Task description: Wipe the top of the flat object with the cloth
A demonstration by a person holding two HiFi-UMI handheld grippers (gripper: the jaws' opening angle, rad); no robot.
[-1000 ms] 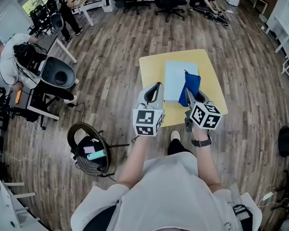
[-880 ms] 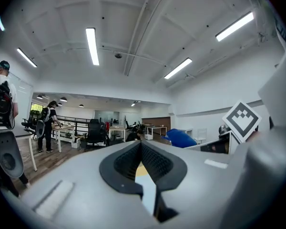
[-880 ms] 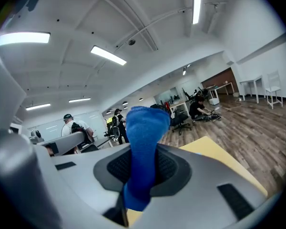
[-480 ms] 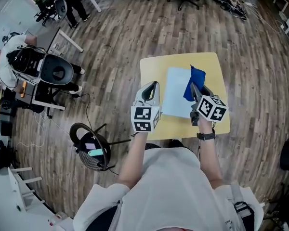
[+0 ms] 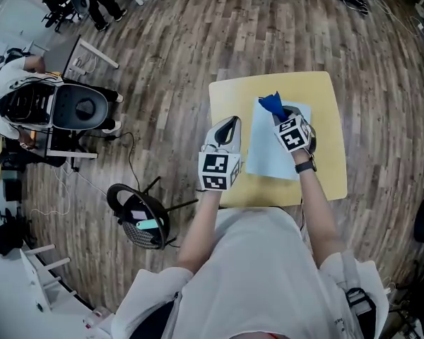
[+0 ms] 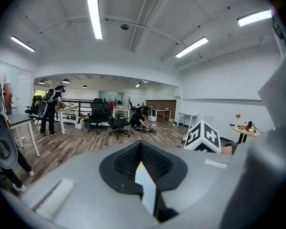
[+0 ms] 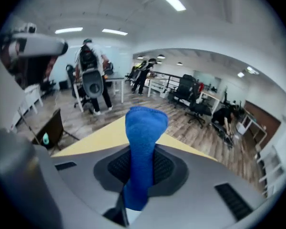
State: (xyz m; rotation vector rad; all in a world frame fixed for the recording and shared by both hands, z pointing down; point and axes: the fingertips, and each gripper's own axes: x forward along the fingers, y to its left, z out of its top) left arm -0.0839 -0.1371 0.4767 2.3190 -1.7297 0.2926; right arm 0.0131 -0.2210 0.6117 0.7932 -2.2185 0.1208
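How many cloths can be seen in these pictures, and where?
1. The blue cloth is clamped in the right gripper, at the far edge of the pale flat object on the yellow table. No other shows.

Grey left hand-held gripper with marker cube, pointing level at the end of a bare, bent forearm, jaws together with nothing between them. Grey right hand-held gripper on the arm reaching further forward, black wristwatch at the wrist, jaws clamped on a blue cloth.
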